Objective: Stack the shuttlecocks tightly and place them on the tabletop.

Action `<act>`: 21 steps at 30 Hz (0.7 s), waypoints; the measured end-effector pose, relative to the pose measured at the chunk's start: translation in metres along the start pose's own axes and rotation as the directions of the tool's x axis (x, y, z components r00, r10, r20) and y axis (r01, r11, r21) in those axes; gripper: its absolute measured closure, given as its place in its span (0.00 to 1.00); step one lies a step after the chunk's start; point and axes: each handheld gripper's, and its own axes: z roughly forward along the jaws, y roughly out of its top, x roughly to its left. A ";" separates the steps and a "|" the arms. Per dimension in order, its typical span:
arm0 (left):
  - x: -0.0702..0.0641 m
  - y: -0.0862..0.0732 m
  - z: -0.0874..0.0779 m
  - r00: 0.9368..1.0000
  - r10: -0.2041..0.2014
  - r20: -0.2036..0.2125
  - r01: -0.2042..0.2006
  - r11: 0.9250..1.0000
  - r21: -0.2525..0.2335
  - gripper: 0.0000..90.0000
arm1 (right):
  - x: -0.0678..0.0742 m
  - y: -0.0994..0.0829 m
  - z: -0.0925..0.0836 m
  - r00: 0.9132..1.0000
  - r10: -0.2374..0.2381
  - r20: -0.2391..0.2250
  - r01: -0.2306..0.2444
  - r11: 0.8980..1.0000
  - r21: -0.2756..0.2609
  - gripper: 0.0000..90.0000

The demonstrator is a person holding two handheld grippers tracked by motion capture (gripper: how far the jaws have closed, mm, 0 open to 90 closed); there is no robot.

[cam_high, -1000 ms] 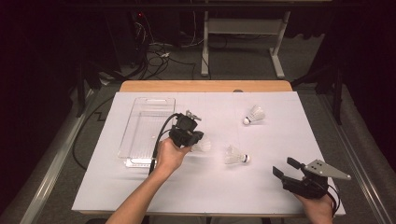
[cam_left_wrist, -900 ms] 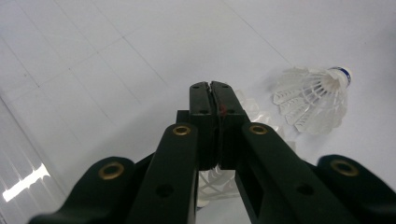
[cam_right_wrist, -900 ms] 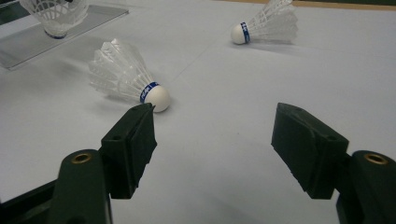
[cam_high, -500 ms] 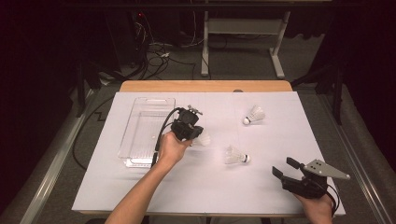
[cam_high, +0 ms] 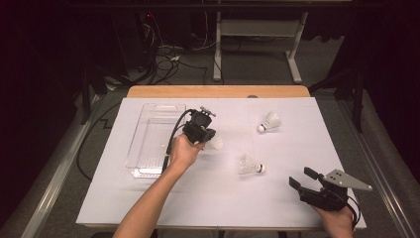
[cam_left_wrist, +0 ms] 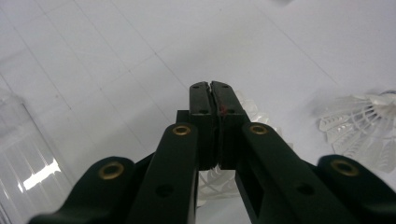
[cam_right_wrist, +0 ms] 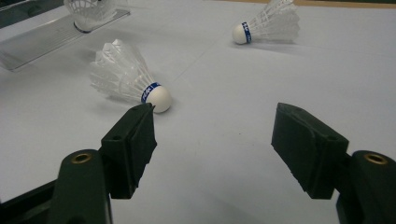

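Observation:
My left gripper (cam_high: 210,139) hovers just right of the clear plastic tray (cam_high: 132,159), shut on a white shuttlecock (cam_high: 216,143). In the left gripper view the jaws (cam_left_wrist: 212,86) are pressed together, with that shuttlecock's feathers (cam_left_wrist: 254,114) showing behind and under them. A second shuttlecock (cam_high: 250,166) lies on its side mid-table; it also lies ahead of my right gripper (cam_right_wrist: 212,126) as the near shuttlecock (cam_right_wrist: 126,74). A third shuttlecock (cam_high: 270,121) rests farther back on the right. My right gripper (cam_high: 300,177) stands open near the front right, nothing between its jaws.
A white sheet (cam_high: 297,148) covers the table, with a wooden edge (cam_high: 218,91) at the back. The tray (cam_right_wrist: 42,39) shows at the upper left of the right gripper view. Cables and a desk frame (cam_high: 257,44) stand on the floor beyond.
My left gripper has carried its shuttlecock a little farther back, staying beside the tray. The right gripper and the two lying shuttlecocks have not moved.

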 end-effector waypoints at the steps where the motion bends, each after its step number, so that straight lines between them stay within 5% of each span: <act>1: 0.000 0.002 0.000 1.000 0.004 -0.001 -0.004 1.000 0.000 0.98 | 0.000 0.000 0.000 1.000 -0.004 0.000 0.004 1.000 0.001 0.34; 21: 0.004 0.015 0.025 0.999 0.008 -0.033 -0.008 1.000 0.012 0.97 | 0.000 0.002 0.005 1.000 -0.013 -0.018 0.013 1.000 0.003 0.34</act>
